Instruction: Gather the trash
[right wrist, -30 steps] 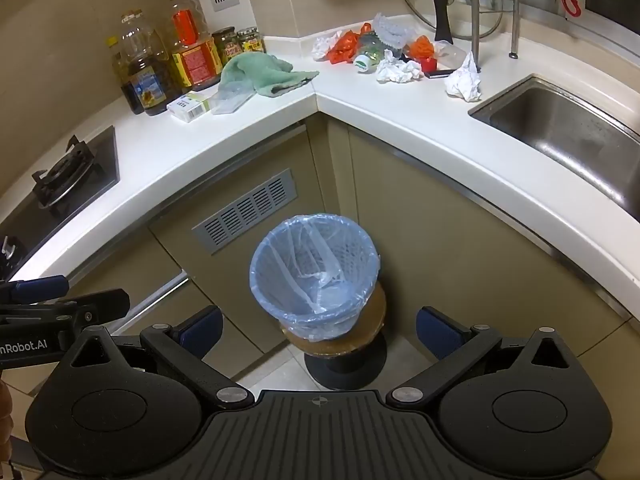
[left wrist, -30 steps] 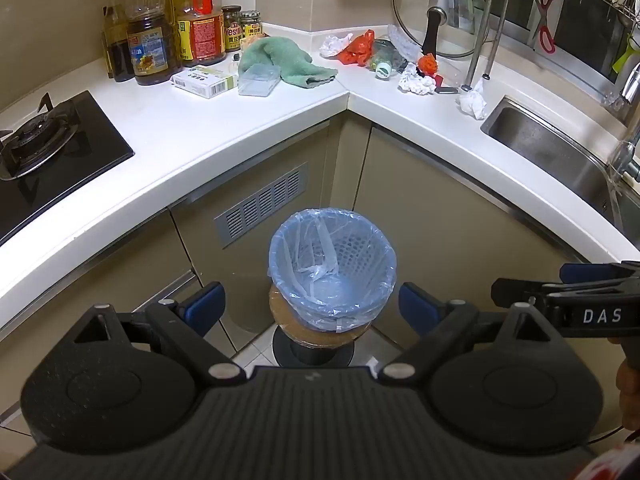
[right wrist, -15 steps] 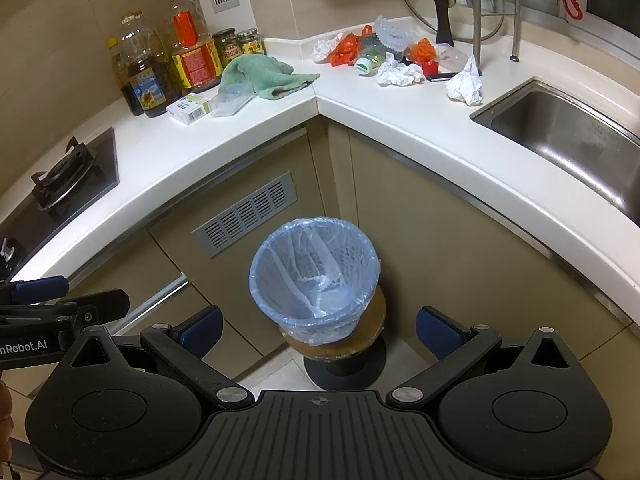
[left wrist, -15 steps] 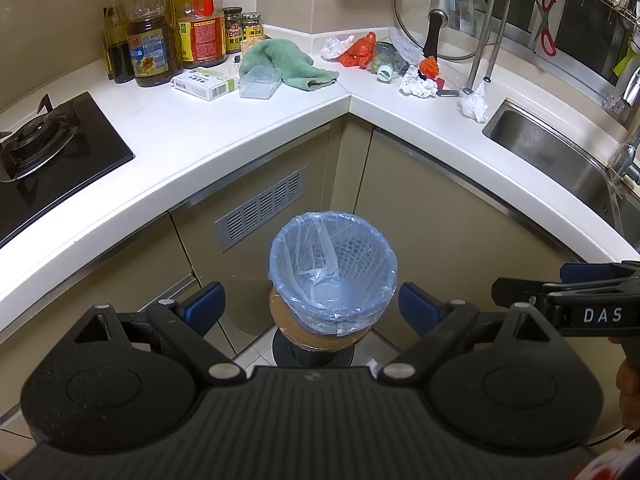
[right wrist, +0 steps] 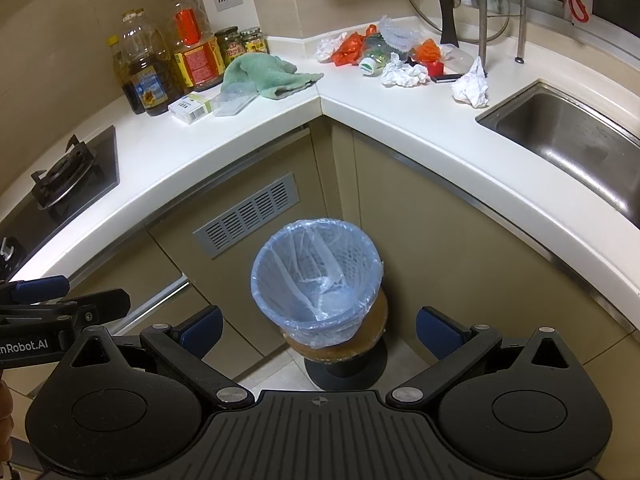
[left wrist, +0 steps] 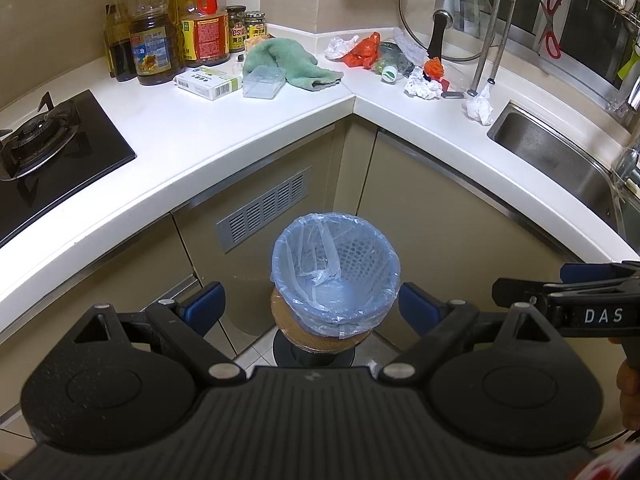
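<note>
A small bin lined with a blue bag point(left wrist: 335, 266) point(right wrist: 316, 276) stands on a round stool below the corner counter. Trash lies at the counter's far corner: crumpled white paper point(left wrist: 422, 87) point(right wrist: 404, 74), another white wad near the sink point(left wrist: 479, 106) point(right wrist: 472, 86), orange-red plastic point(left wrist: 362, 51) point(right wrist: 348, 48) and a lying bottle point(left wrist: 387, 69) point(right wrist: 372, 60). My left gripper point(left wrist: 310, 306) is open above the bin, holding nothing. My right gripper point(right wrist: 318, 326) is open too, nothing between its fingers. Each gripper shows at the edge of the other's view.
Oil bottles point(left wrist: 154, 48) and jars stand at the back left, beside a green cloth point(left wrist: 286, 62), a clear box point(left wrist: 262, 86) and a carton point(left wrist: 208, 83). A gas hob point(left wrist: 44, 140) is on the left, a steel sink point(right wrist: 576, 148) on the right. A glass lid point(left wrist: 444, 28) leans behind the trash.
Both grippers have eased slightly forward and up toward the counter; the trash and bottles sit a little lower in view. Both remain open with nothing held.
</note>
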{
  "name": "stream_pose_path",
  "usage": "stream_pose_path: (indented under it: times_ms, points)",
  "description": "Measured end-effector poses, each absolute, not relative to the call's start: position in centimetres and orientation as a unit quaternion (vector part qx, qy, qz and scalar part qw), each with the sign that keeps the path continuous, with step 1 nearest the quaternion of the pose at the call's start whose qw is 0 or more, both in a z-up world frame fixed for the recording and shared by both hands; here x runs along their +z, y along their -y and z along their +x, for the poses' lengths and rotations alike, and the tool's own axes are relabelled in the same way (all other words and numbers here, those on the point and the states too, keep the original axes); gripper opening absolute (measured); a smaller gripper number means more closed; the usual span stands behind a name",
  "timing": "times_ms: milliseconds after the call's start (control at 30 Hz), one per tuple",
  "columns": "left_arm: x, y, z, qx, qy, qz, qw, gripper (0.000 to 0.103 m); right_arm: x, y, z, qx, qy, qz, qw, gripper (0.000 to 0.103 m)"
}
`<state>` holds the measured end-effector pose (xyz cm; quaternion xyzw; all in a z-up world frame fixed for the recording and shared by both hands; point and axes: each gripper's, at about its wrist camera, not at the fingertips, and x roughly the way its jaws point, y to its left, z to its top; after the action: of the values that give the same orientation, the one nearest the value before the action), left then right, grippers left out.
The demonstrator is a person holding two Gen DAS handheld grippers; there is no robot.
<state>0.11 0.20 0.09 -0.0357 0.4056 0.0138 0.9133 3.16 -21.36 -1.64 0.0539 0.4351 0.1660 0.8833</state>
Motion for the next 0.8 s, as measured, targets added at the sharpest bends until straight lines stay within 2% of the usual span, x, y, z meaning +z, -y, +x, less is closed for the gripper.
stream_pose_path:
  times_ms: [800]
  points:
    - [-0.03,-0.55,0.37,0.013,-0.404,-0.038,0.914,0.093,-1.62,21.27,3.62,0.166,-0.435,0.052,0.883,0.103]
